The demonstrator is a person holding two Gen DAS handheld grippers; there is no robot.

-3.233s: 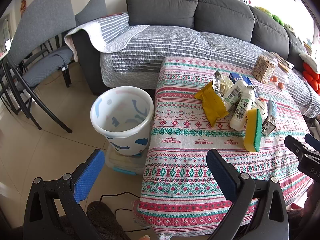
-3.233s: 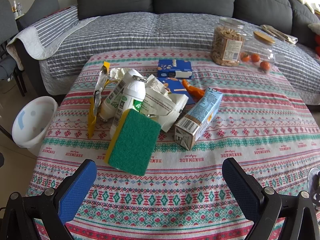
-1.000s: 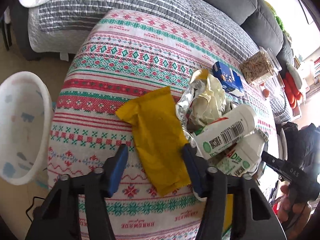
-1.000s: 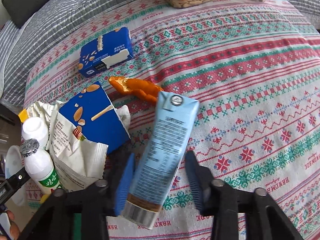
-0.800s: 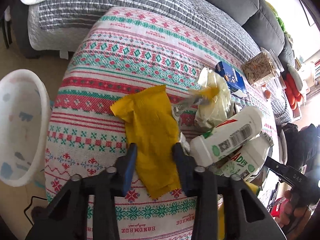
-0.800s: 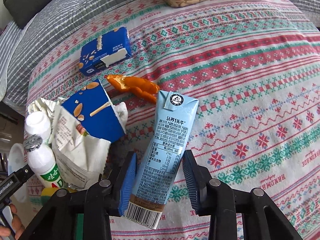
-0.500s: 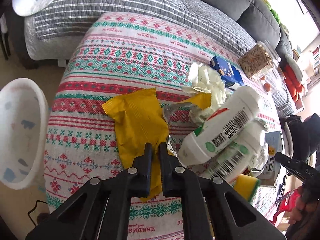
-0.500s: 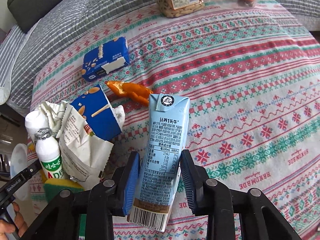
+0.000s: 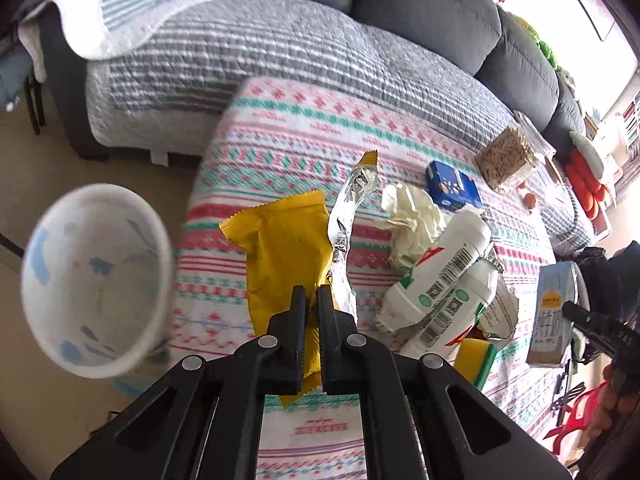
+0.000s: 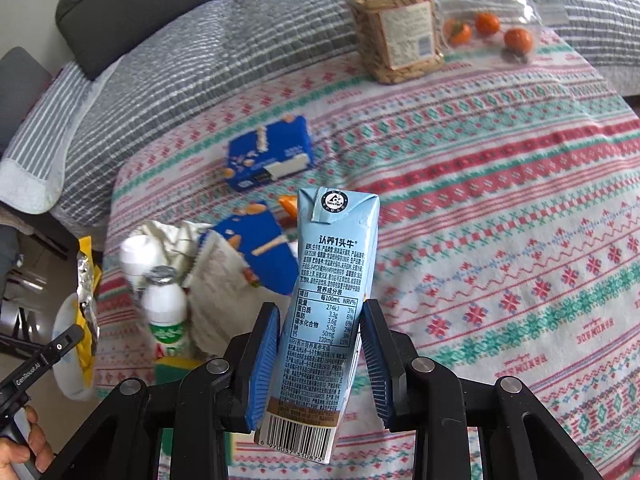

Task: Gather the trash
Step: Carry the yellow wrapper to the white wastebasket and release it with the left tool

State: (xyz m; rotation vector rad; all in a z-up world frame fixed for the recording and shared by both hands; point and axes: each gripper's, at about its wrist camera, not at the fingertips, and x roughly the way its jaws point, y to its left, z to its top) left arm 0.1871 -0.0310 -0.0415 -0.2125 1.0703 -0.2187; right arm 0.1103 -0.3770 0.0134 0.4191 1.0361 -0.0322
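The left gripper (image 9: 312, 294) is pinched tight on the near end of the yellow wrapper (image 9: 286, 248), whose long axis runs straight ahead from the tips, with the white bin (image 9: 96, 284) off to its left. The right gripper (image 10: 320, 320) clamps the light-blue milk carton (image 10: 334, 276) by its lower half between 2 blue pads (image 10: 264, 344); the carton's long axis points forward along the fingers, folded top away and barcode end toward the camera, lifted above the patterned tablecloth (image 10: 520, 208).

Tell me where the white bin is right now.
In the left wrist view, the white bin stands on the floor at the left, beside the table's edge, just left of the yellow wrapper.
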